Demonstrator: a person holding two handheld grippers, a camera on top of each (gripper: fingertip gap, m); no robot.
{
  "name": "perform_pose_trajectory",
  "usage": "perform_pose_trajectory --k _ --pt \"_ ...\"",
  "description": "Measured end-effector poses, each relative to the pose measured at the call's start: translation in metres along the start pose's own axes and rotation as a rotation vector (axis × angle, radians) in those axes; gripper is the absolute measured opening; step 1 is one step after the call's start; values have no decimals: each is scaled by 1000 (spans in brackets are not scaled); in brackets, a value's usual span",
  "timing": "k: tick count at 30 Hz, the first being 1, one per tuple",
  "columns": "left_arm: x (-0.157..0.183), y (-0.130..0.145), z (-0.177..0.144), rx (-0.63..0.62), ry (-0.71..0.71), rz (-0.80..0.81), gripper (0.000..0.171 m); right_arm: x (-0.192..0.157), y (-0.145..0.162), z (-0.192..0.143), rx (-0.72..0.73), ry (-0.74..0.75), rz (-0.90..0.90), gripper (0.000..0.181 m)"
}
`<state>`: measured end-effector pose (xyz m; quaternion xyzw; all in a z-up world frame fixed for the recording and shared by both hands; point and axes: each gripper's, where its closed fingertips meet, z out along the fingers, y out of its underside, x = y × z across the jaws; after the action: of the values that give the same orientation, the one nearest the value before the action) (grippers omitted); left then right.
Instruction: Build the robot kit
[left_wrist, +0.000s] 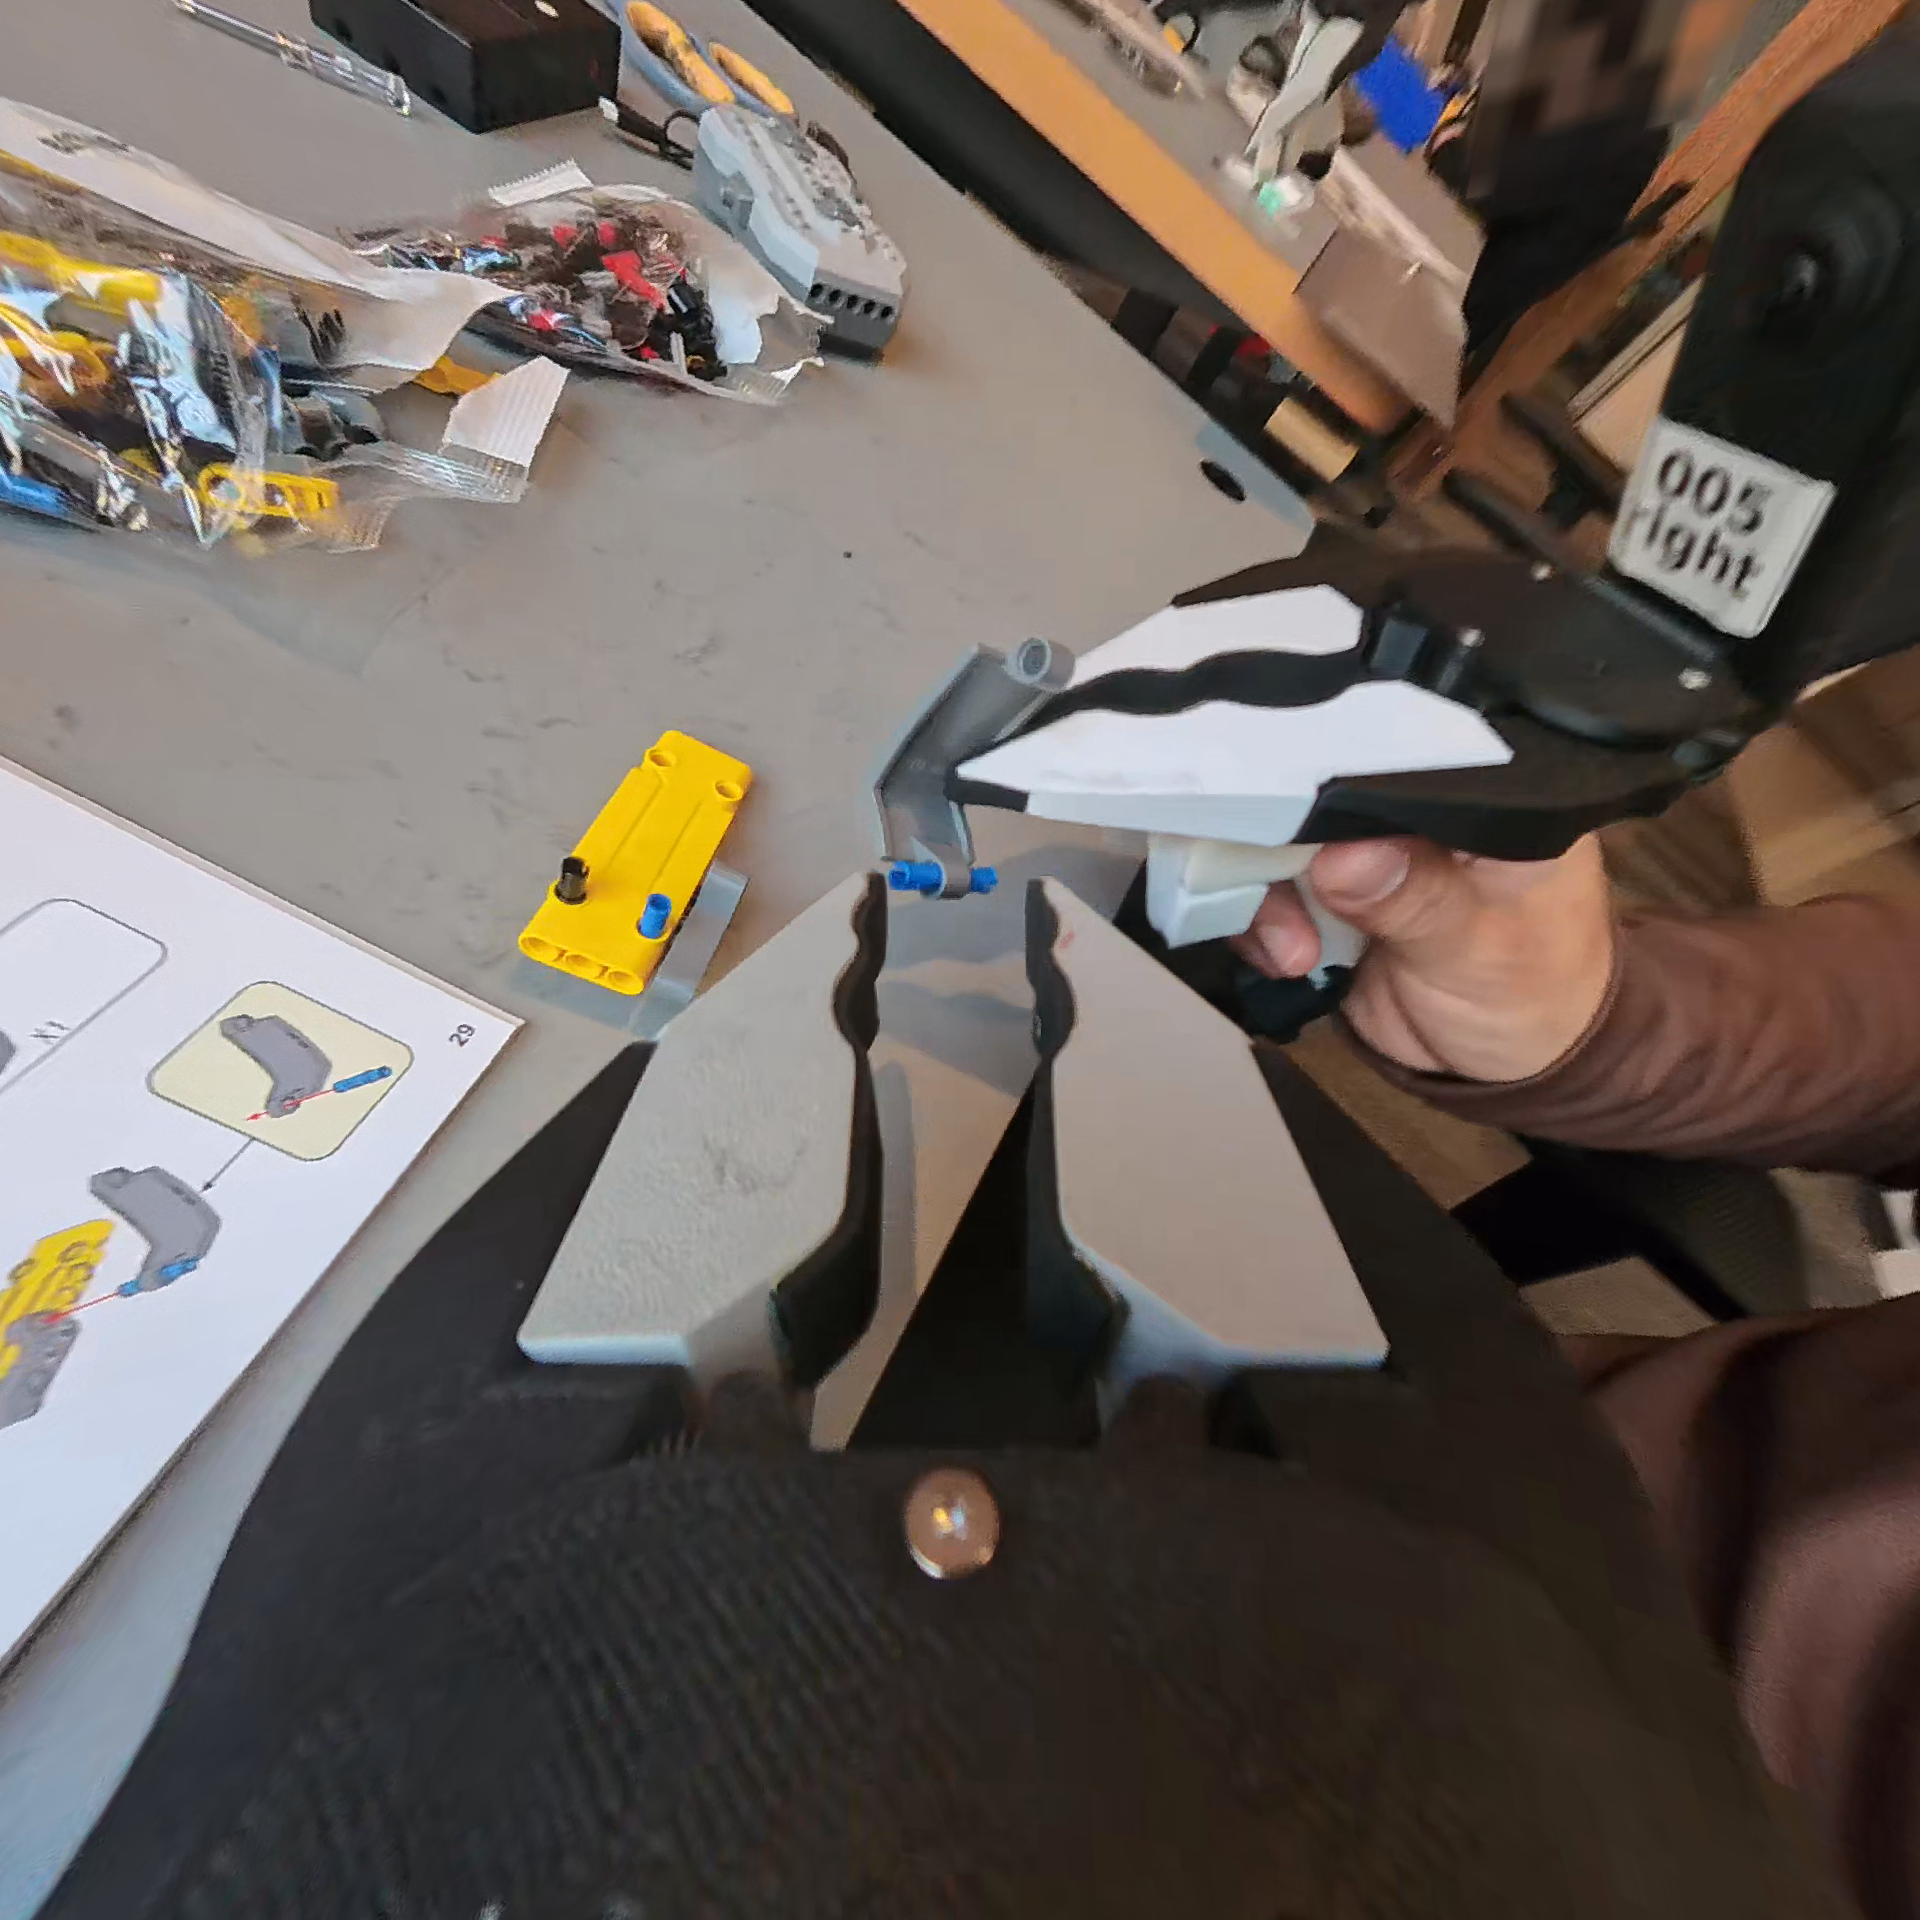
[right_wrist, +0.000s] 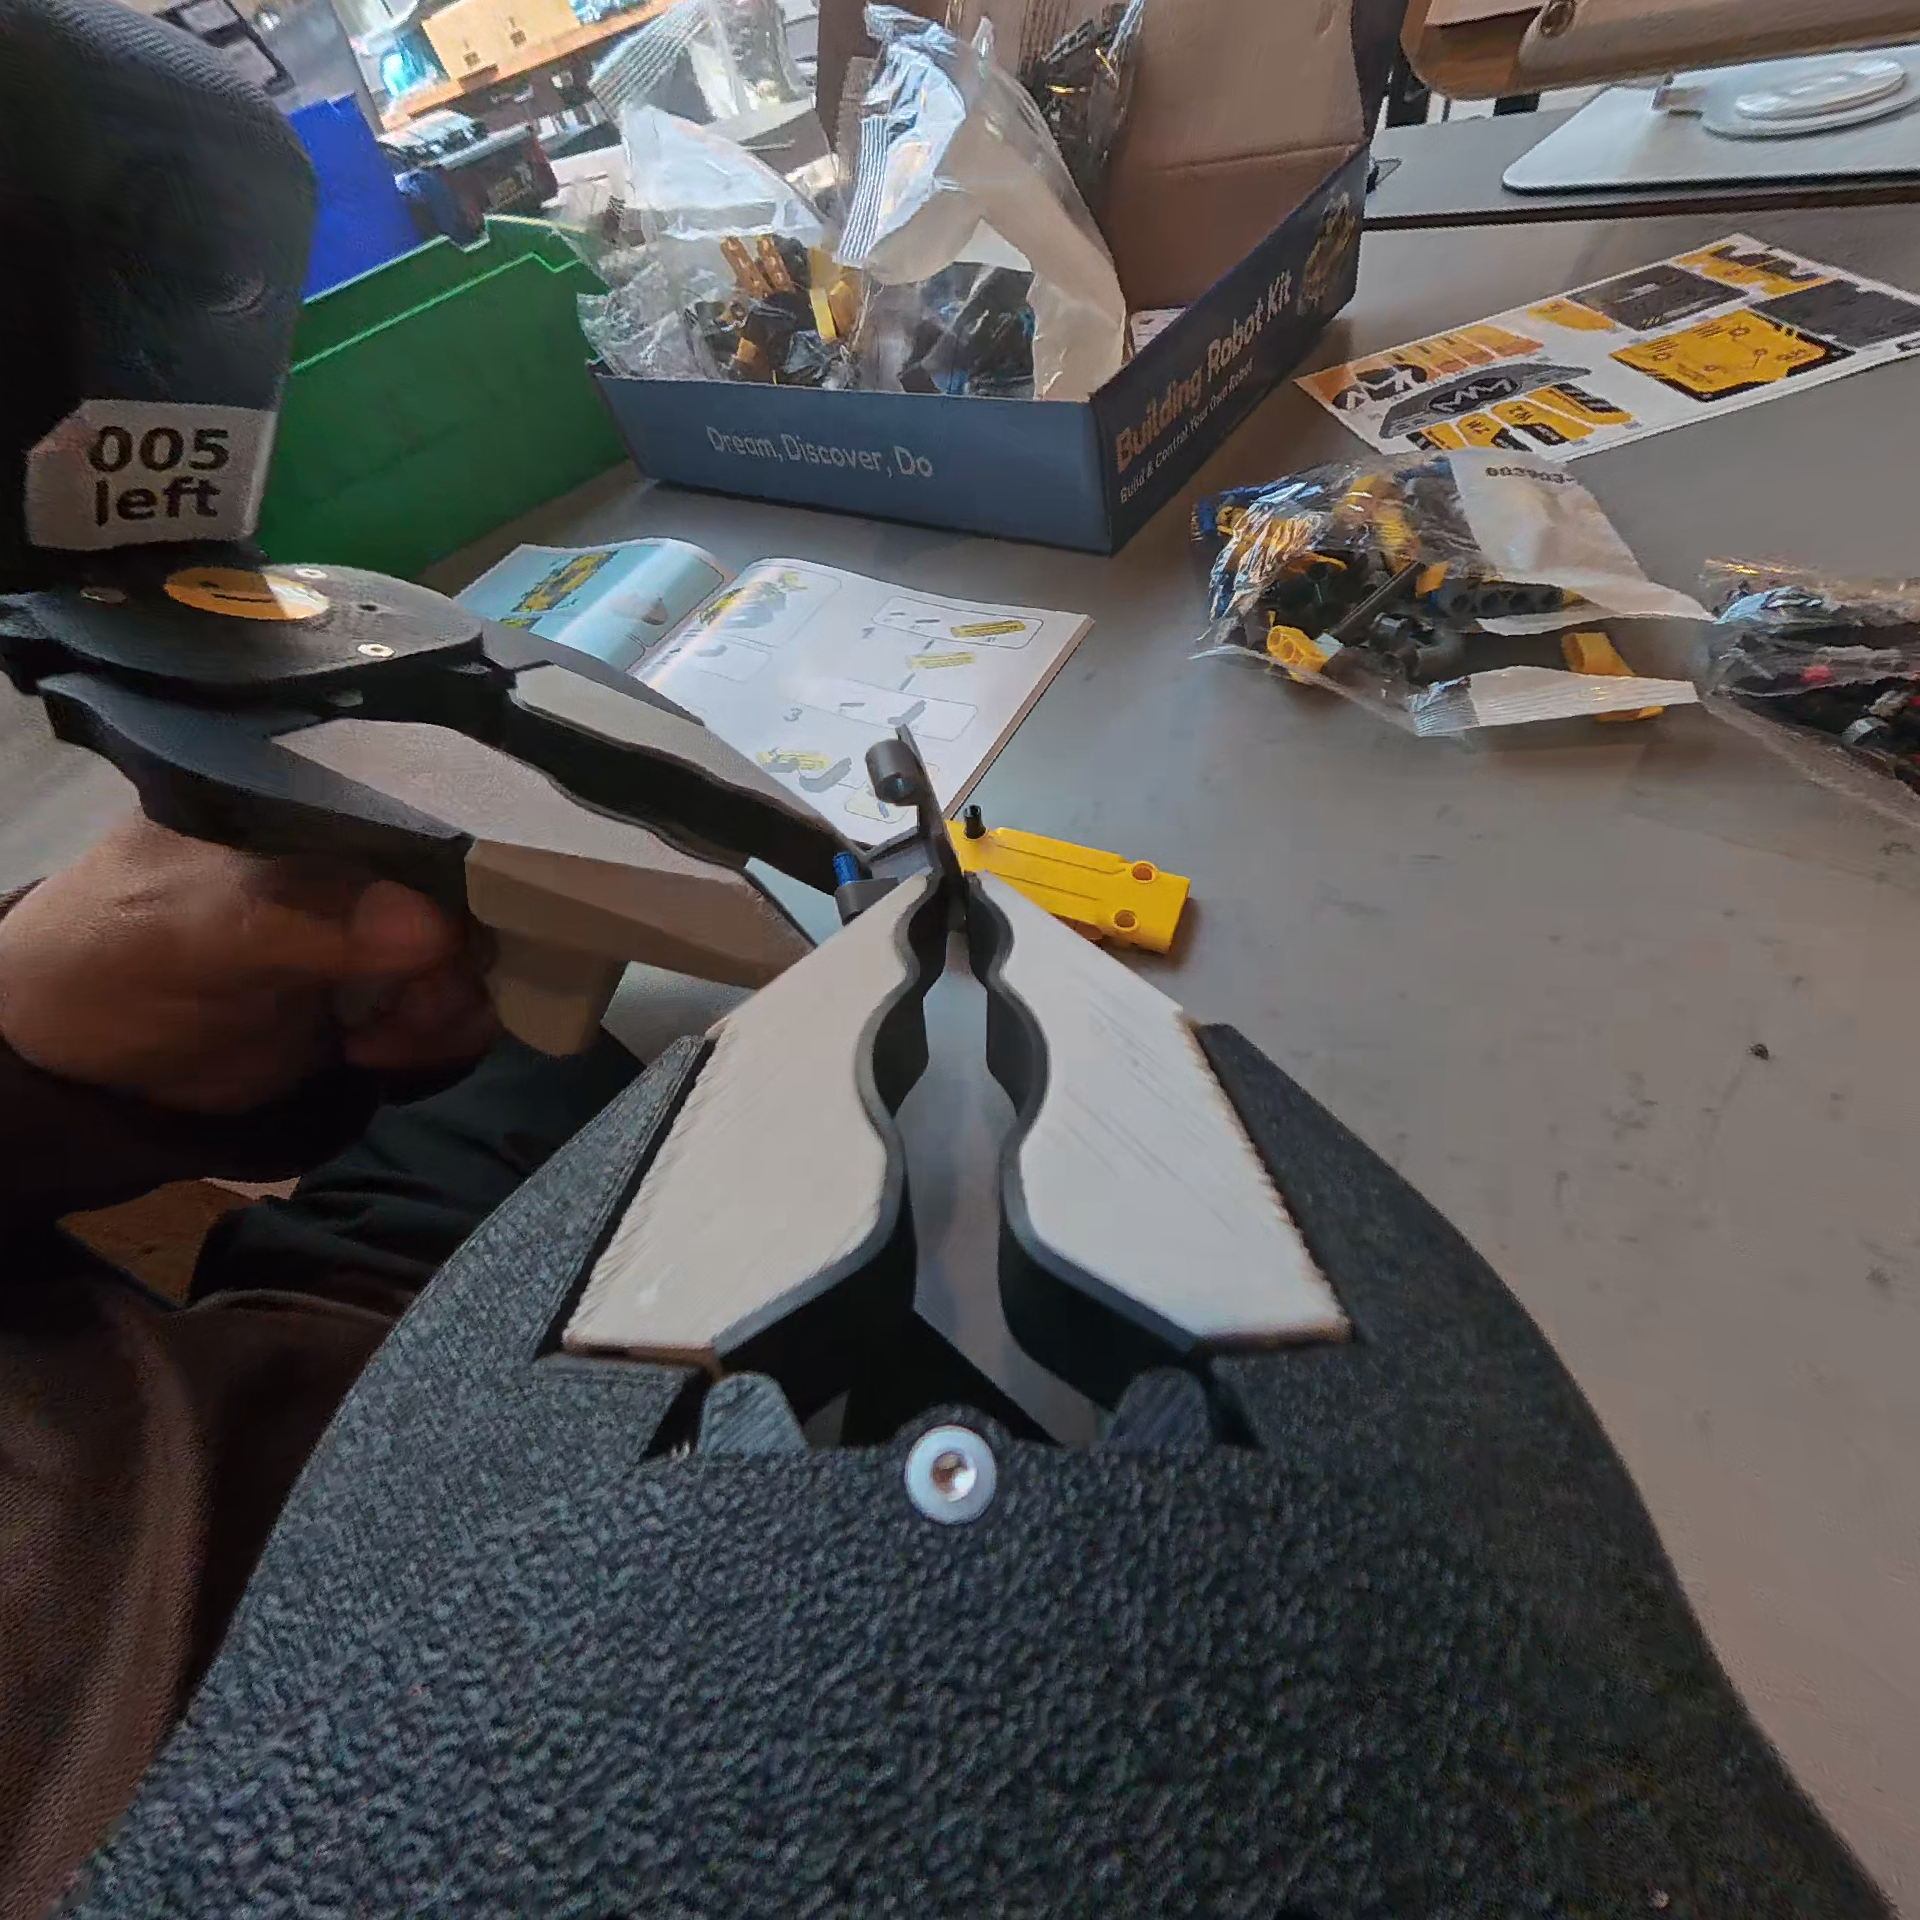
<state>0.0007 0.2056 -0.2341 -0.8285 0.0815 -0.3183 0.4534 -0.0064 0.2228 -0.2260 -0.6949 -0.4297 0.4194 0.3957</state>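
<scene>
Fingers of our right tool (right_wrist: 951, 904) pinch a curved grey panel piece (left_wrist: 961, 727), held off the desk (left_wrist: 675, 582) with its blue pin (left_wrist: 914, 875) pointing down at the lower end. Our left tool (left_wrist: 956, 894) stands spread and empty, its tips just beside that pin, with a clear gap between its wavy black pads. Just left of it a yellow block (left_wrist: 634, 862), smooth plastic with round holes, a black peg and a blue peg, lies flat on the desk with bare grey surface around it. An open instruction booklet (left_wrist: 208, 1143) lies nearer the desk's near edge. Farther off we see crinkled clear bags of parts (right_wrist: 1434, 603), a blue cardboard box (right_wrist: 935, 457) and a sticker sheet (right_wrist: 1610, 353). The desk's right edge (left_wrist: 1195, 436) drops away close behind the right tool.
</scene>
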Motion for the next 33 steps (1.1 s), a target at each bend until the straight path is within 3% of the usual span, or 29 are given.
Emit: perform_pose_trajectory --k 4,8,11,14,19,23,26,29,33 --pt "-1 -6 -2 43 64 -72 15 -4 -2 -1 19 -10 -8 2" --pt "-3 -4 -6 5 122 -100 7 -9 5 0 -10 -33 -31 4" --pt "-5 4 -9 -94 205 -136 5 -18 17 1 -75 -108 -104 23" --pt "-10 14 -16 -194 280 -203 5 -23 24 -5 -128 -171 -297 36" --pt "-2 23 -22 -310 412 -295 5 -21 33 -5 -205 -123 -817 56" --pt "7 29 -23 -368 496 -349 5 -41 33 4 -175 -158 -1049 53" --pt "8 35 -25 -397 509 -354 5 -40 31 5 -168 -183 -1092 32" --pt "6 35 -27 -411 517 -361 5 -41 30 3 -157 -227 -1101 25" --pt "11 42 -29 -483 565 -354 5 -44 31 2 -158 -275 -1161 41"
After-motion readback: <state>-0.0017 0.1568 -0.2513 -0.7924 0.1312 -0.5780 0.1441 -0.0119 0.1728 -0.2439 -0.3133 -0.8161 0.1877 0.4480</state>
